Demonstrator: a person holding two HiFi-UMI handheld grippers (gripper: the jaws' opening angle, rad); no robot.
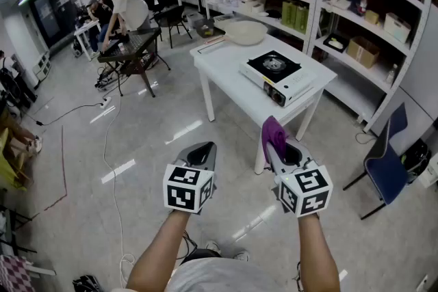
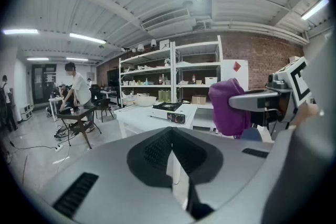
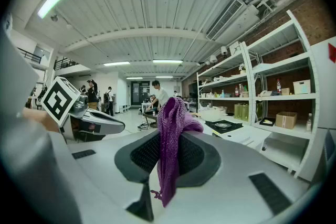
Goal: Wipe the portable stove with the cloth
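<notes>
Jaws of the right gripper [image 1: 276,152] are pinching the cloth [image 1: 273,133], a purple knitted piece that is standing up above them and trailing a frayed end below, its long axis running across the jaws. Left gripper [image 1: 203,150] jaws are pressing together on nothing. Both grippers are hovering over the floor [image 1: 137,147], well apart from the stove [image 1: 276,76], which is sitting on the white tabletop [image 1: 222,68]. It has a white body, black top and round burner [image 1: 273,65], with its long axis lying diagonally and its front panel [image 1: 282,98] facing the grippers. Print on it is too small to read.
</notes>
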